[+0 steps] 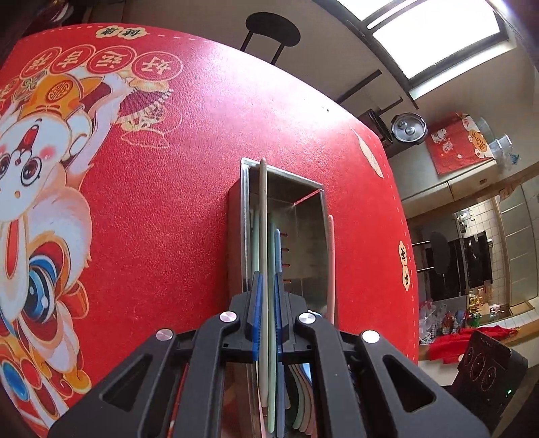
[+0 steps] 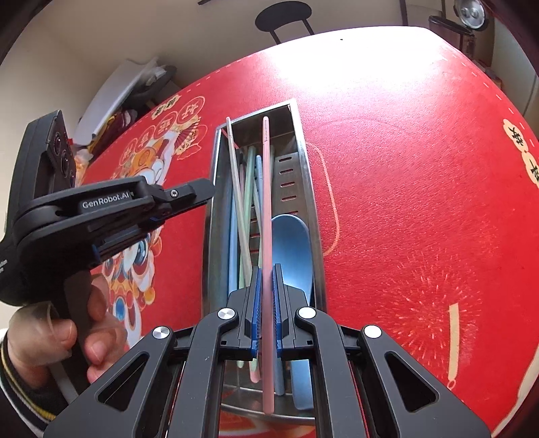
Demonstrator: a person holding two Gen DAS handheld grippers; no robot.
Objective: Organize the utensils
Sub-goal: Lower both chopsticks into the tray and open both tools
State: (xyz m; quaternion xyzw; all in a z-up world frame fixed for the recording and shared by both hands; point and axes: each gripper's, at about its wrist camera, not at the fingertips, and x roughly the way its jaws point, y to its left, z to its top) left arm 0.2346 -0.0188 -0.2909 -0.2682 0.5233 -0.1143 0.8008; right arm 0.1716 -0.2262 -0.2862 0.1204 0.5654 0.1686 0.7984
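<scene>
An open steel utensil box (image 2: 300, 141) lies on the red printed tablecloth (image 2: 404, 168). Inside it are green and blue chopsticks and a blue spoon (image 2: 291, 242). My right gripper (image 2: 267, 269) is shut on a pink chopstick (image 2: 266, 188), held lengthwise over the box. My left gripper (image 1: 267, 279) is shut on a cream chopstick (image 1: 263, 219), which runs along the box's (image 1: 315, 184) left wall. The pink chopstick (image 1: 330, 262) shows at that box's right rim. In the right wrist view the left gripper (image 2: 202, 195) sits just left of the box, with the cream chopstick (image 2: 235, 188) beside it.
A person's hand (image 2: 67, 333) grasps the left gripper's handle. Beyond the table's far edge stands a black stool (image 1: 273, 30). Off the right edge are a pressure-cooker lid (image 1: 409, 128) and a black device (image 1: 485, 367). The cloth carries a cartoon print (image 1: 40, 168).
</scene>
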